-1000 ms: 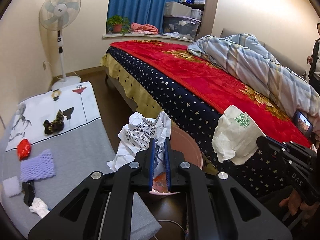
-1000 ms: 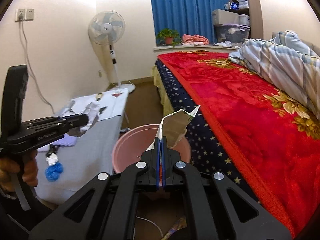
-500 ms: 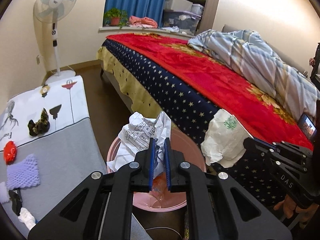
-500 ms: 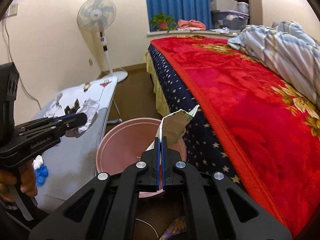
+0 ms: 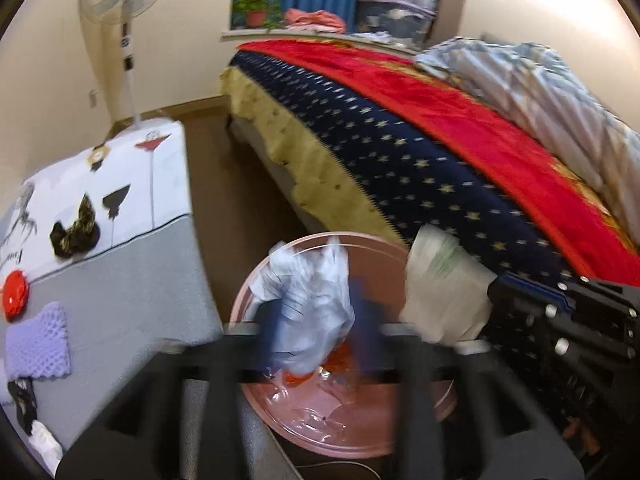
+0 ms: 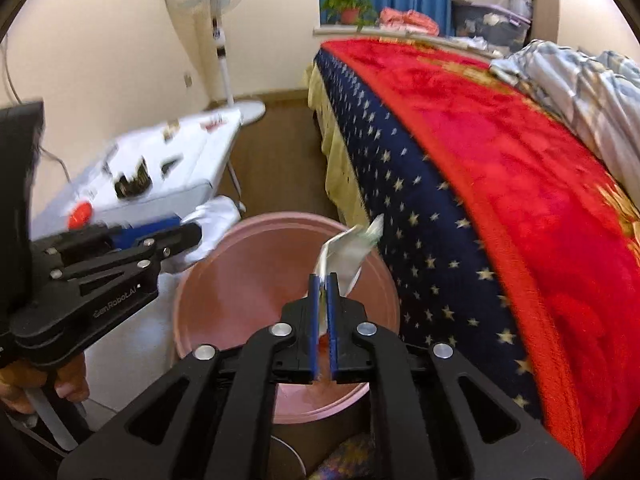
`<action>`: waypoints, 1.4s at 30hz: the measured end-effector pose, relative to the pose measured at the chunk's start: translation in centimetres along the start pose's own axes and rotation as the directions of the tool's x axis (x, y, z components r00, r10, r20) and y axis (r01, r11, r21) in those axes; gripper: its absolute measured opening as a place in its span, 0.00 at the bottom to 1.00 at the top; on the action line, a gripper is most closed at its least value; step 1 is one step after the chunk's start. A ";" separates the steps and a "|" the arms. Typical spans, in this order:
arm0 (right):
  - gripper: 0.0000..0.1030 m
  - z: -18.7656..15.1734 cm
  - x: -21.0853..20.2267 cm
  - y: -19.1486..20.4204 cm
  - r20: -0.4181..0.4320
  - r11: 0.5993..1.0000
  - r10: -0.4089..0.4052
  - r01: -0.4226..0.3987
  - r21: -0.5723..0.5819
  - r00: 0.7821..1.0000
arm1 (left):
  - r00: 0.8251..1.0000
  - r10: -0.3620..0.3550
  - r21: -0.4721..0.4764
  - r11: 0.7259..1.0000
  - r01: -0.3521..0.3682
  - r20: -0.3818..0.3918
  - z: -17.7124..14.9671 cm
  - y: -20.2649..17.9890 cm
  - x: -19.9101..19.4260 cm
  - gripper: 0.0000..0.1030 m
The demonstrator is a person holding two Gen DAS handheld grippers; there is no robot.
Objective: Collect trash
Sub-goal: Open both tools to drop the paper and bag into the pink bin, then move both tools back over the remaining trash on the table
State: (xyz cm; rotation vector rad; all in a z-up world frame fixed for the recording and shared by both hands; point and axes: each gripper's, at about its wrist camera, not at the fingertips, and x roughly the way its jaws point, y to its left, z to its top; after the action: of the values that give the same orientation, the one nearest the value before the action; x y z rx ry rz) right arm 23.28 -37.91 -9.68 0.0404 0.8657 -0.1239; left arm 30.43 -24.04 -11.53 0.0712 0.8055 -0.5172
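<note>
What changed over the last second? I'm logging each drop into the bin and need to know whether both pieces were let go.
Both grippers came down over the pink bin. The left gripper jaws are opening around the crumpled printed paper, which was clamped before. The right gripper jaws are opening too, the white wrapper slipping between them. Neither piece has landed yet. The bits on the table lie as before.

Your left tongs [image 5: 316, 320] are smeared by blur, so you cannot see their blue pads clearly or whether they touch the crumpled paper [image 5: 312, 304]. That paper and the tongs hide part of the pink bucket [image 5: 360, 432]. The small dark scraps on the bench [image 5: 120, 300] are too small to name. In the right view the bench top is blurred, and the bed [image 6: 520, 200] runs off the edge.
</note>
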 end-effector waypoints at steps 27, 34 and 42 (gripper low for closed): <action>0.95 -6.0 -13.6 8.3 0.273 0.999 -0.031 0.035 -0.013 0.961 | 0.916 0.365 -0.013 0.930 -0.368 0.167 -7.5 4.8 -17.8 0.90; 0.95 -9.2 -18.3 11.6 0.325 1.000 0.014 -0.010 -0.014 0.946 | 0.908 0.378 -0.065 0.926 -0.373 0.179 -10.5 6.0 -23.5 0.90; 0.95 -10.9 -20.5 15.5 0.365 0.995 0.086 -0.099 0.015 0.927 | 0.862 0.451 -0.134 0.892 -0.431 0.232 -11.9 7.9 -28.7 0.90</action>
State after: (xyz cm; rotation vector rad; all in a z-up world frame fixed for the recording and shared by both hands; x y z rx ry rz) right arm 3.80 -19.70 -1.39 0.0863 0.4883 -0.0540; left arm 9.62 -2.21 -0.61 0.1120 0.5273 -0.0532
